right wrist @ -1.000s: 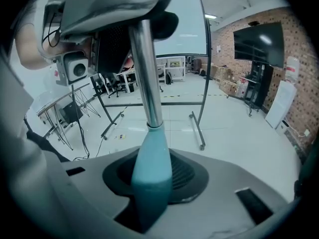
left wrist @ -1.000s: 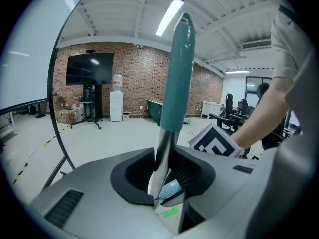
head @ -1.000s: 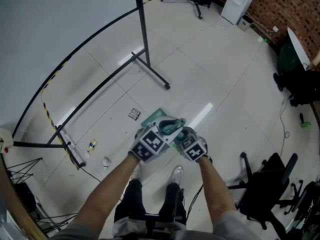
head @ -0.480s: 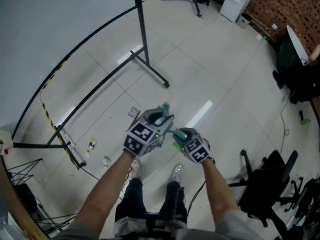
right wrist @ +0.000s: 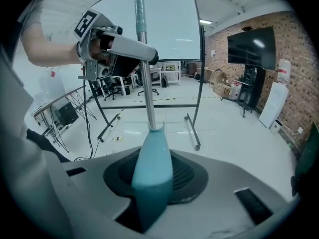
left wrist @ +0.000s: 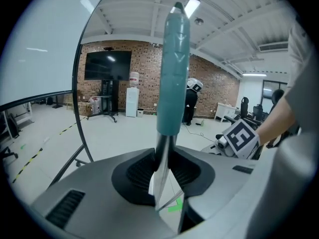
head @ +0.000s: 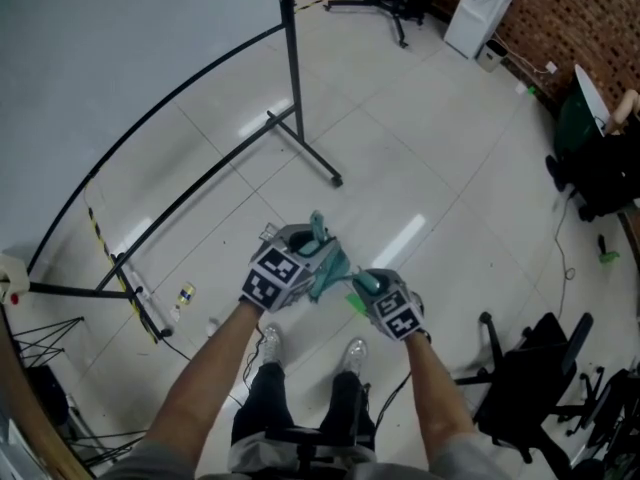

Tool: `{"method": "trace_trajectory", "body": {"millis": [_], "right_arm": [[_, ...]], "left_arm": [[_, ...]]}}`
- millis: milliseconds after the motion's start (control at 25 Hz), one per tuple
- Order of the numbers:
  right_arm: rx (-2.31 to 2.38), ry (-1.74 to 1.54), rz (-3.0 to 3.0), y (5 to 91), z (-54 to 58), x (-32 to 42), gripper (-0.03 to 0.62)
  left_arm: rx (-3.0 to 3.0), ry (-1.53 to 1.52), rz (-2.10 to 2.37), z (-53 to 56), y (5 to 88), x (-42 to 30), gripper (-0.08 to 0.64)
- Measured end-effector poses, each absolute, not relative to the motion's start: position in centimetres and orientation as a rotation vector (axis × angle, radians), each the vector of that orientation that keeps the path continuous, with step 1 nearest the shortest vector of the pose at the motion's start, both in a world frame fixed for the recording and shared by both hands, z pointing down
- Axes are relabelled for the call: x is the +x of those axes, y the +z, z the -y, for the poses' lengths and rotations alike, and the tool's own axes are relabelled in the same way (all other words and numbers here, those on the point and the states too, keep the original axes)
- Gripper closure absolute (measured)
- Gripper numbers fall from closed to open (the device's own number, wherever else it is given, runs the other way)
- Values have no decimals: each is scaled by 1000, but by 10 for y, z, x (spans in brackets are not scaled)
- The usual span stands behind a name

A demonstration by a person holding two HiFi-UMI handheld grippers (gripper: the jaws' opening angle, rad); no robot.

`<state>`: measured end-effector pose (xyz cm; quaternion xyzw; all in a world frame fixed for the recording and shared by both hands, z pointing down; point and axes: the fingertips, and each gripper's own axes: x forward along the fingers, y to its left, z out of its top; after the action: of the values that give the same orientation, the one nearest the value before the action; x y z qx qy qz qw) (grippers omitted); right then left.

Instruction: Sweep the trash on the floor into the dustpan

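Note:
One long tool, a metal pole (right wrist: 145, 73) with a teal grip (left wrist: 173, 63) at its top and a wider teal sleeve (right wrist: 152, 168) lower down, is held by both grippers. My left gripper (head: 303, 248) (left wrist: 162, 176) is shut on the bare pole just under the grip. Lower on the pole, my right gripper (head: 364, 284) (right wrist: 152, 180) is shut on the teal sleeve (head: 330, 263). The tool's head is hidden behind the grippers. Small bits of trash (head: 186, 293) (head: 212, 325) lie on the white tiled floor to the left. No dustpan can be picked out.
A black stand (head: 291, 78) with floor legs (head: 335, 179) holds a white screen at the upper left. An office chair (head: 540, 373) stands at the right. My shoes (head: 352, 350) are just below the grippers, with green tape (head: 356, 304) on the floor nearby.
My left gripper has moved left, away from the right one, taking the pole's top end with it. The right gripper has barely shifted.

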<state>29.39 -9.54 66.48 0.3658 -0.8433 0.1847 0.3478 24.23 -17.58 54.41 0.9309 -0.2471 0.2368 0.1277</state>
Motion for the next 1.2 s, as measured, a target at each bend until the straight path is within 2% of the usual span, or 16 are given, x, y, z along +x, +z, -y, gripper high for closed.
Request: {"method": "trace_trajectory", "body": {"millis": [640, 1200], "right_arm": [[993, 355, 2116, 539, 72, 300, 492], [1184, 242, 2095, 465, 82, 300, 492]], "left_arm": [[2739, 557, 981, 159, 450, 170, 466], [2710, 545, 1080, 143, 457, 127, 466]]}}
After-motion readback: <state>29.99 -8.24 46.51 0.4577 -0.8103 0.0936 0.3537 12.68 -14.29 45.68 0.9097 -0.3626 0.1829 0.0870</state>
